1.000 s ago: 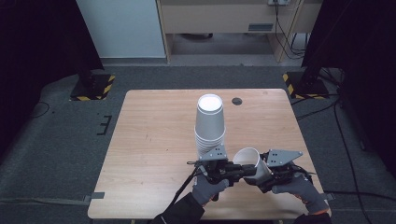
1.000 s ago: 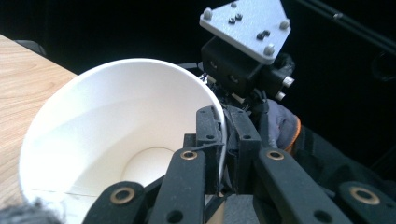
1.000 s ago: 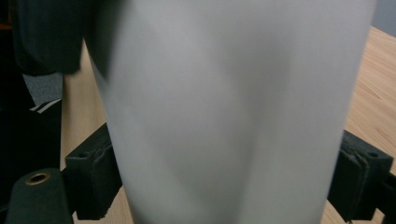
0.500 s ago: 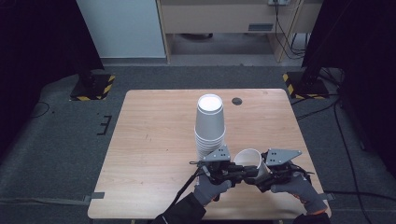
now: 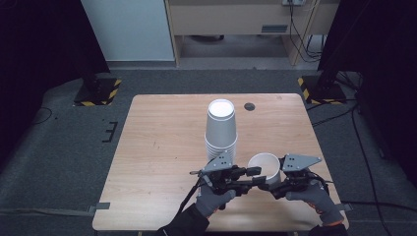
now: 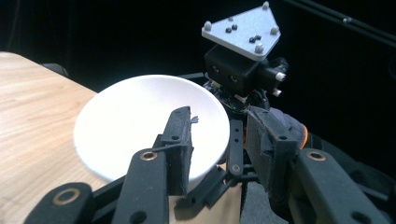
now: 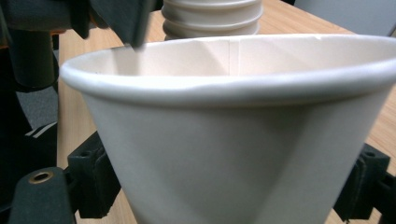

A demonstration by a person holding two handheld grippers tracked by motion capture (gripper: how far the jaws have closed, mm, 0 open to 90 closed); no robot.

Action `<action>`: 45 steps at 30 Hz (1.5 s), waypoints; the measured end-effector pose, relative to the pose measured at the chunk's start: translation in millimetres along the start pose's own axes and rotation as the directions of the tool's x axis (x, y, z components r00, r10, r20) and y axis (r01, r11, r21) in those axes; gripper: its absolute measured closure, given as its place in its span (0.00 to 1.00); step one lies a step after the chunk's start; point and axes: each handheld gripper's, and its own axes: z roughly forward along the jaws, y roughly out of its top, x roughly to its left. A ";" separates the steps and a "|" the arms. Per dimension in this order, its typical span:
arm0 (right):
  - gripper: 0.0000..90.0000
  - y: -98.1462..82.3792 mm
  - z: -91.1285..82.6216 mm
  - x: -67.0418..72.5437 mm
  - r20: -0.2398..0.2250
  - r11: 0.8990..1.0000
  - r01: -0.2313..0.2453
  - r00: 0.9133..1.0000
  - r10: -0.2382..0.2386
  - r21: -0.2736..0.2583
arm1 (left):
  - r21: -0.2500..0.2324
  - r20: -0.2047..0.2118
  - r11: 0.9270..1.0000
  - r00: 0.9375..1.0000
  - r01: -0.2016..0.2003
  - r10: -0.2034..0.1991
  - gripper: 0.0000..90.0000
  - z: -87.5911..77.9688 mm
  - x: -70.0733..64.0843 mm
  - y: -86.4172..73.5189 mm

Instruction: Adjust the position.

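Cup (image 5: 264,167) sits upright between our tools: right tool (image 5: 284,181) clamps its body, left tool (image 5: 255,176) pinches its rim; stack (image 5: 221,129) beyond awaits.

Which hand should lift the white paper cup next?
Probably the right. The right gripper clasps the single white paper cup around its body, while the left gripper only pinches its rim.

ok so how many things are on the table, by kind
Stack of upside-down white paper cups: 1 (cup count in it unclear)
Single upright white paper cup, held between the two hand-held grippers: 1
Small dark round disc near the wooden table's far edge: 1
Hand-held grippers: 2, left, right
Total: 5
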 end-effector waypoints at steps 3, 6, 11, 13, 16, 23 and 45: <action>0.16 0.6 -1.3 -1.2 0.015 1.000 -0.012 1.000 0.012 -0.012 | -0.003 -0.024 1.000 1.000 -0.017 0.017 0.64 -10.7 -1.7 0.0; 0.16 1.6 -2.9 -2.1 0.030 0.999 -0.023 0.999 0.023 -0.030 | 0.003 -0.058 0.999 0.997 -0.043 0.044 0.62 -23.1 -2.8 -0.1; 0.16 2.8 -8.4 -4.5 0.071 0.997 -0.040 0.996 0.045 -0.071 | 0.015 -0.115 0.998 0.992 -0.055 0.057 0.58 -47.7 -0.2 -7.4; 0.16 3.0 -10.5 -7.0 0.091 0.994 -0.053 0.994 0.062 -0.099 | 0.016 -0.141 0.998 0.989 -0.054 0.055 0.58 -58.2 2.4 -10.2; 0.16 3.1 -13.2 -9.3 0.127 0.989 -0.067 0.988 0.083 -0.131 | 0.019 -0.179 0.998 0.982 -0.051 0.054 0.56 -74.0 7.3 -14.8; 0.17 -1.1 -21.0 -18.6 0.208 0.970 -0.118 0.964 0.163 -0.213 | 0.017 -0.300 0.999 0.953 -0.033 0.036 0.52 -109.0 25.3 -26.4; 0.17 -4.8 -22.7 -41.2 0.433 0.904 -0.171 0.833 0.345 -0.392 | 0.046 -0.668 0.999 0.744 0.019 0.017 0.35 -175.7 94.2 -59.2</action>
